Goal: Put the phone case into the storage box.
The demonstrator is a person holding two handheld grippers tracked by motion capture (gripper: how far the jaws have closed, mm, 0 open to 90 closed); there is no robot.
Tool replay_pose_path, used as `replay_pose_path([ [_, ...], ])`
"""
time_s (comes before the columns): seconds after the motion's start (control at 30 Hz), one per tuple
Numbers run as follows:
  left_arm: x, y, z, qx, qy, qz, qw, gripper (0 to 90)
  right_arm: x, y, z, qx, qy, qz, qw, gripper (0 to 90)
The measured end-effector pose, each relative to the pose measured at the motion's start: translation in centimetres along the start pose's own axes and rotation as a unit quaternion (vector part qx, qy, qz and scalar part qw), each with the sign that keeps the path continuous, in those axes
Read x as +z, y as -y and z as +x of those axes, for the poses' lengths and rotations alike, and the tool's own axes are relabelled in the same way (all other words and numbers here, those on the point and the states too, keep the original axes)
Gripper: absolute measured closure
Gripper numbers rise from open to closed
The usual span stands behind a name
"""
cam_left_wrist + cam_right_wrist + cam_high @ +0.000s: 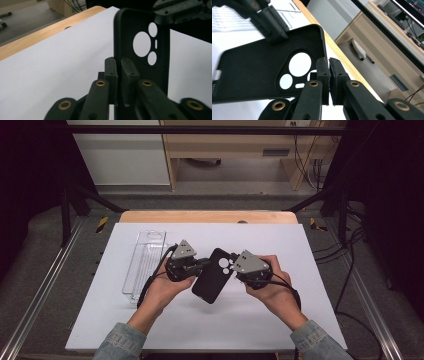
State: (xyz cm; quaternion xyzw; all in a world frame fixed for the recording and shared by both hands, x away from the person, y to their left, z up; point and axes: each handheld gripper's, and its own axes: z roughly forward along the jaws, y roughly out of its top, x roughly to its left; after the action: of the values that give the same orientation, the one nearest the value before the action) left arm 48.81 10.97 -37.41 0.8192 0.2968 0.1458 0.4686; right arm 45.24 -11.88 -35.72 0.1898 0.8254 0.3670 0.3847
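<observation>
The white mat (200,325) covers most of the table (207,216), whose wooden edge shows at 12 o'clock. At about 9 o'clock from the mat's middle lies a clear tray (142,265), long and shallow; it is transparent and nothing can be made out inside it, so it appears empty. Just right of the mat's centre, lifted off the surface, is the black phone case (214,276), held between both hands with its camera cut-outs toward 12 o'clock and its open bottom end toward 6. The left gripper (200,264) pinches the case's 9 o'clock side wall; in the left gripper view its pads (111,72) sit clamped on that rim, with the case (140,45) standing upright beyond them. The right gripper (235,268) pinches the 3 o'clock edge near the cut-outs; in the right gripper view its pads (323,72) meet on the thin wall of the case (257,70). Both claws are therefore closed on the case. It looks light, rubbery and matte, so probably grippy rather than slick and not fragile, but it should flex and twist if pulled unevenly. The raised rim is the best hold; gripping beside the cut-outs, where the material is narrow, risks bending it.
</observation>
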Motion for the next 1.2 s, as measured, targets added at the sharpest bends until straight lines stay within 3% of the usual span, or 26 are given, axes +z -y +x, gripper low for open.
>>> replay_pose_path([
  [0.27,-0.1,0.6,-0.3,0.003,-0.026,-0.013,0.9996,85.5,0.3,-0.2,0.2,-0.002,-0.001,-0.004,1.0000,86.8],
  [0.47,-0.3,0.6,-0.6,0.021,-0.046,-0.020,0.9985,85.9,0.3,-0.2,0.1,0.000,-0.007,-0.014,0.9999,85.9],
  [0.53,-0.3,0.7,-0.5,0.018,-0.047,-0.024,0.9984,85.9,0.4,-0.1,-0.1,0.010,-0.014,-0.019,0.9997,84.3],
  [0.63,-0.2,0.9,-0.4,0.016,-0.053,-0.029,0.9980,85.9,0.1,-0.1,-0.4,0.041,-0.030,-0.034,0.9982,74.4],
  [0.77,0.0,1.1,-0.4,0.022,-0.044,-0.035,0.9982,85.8,-0.5,0.3,-0.6,0.094,-0.040,-0.051,0.9935,57.1],
  [1.0,-0.6,1.5,-0.6,0.029,-0.064,-0.052,0.9962,85.8,-1.4,1.4,-1.3,0.143,-0.029,-0.088,0.9854,26.3],
  [1.13,-1.3,1.7,-0.5,0.024,-0.079,-0.066,0.9944,85.8,-2.1,2.5,-2.0,0.173,-0.012,-0.093,0.9803,15.1],
  [1.2,-1.6,1.8,-0.4,0.022,-0.082,-0.071,0.9938,85.8,-2.3,3.6,-2.2,0.201,0.001,-0.091,0.9754,13.5],
])
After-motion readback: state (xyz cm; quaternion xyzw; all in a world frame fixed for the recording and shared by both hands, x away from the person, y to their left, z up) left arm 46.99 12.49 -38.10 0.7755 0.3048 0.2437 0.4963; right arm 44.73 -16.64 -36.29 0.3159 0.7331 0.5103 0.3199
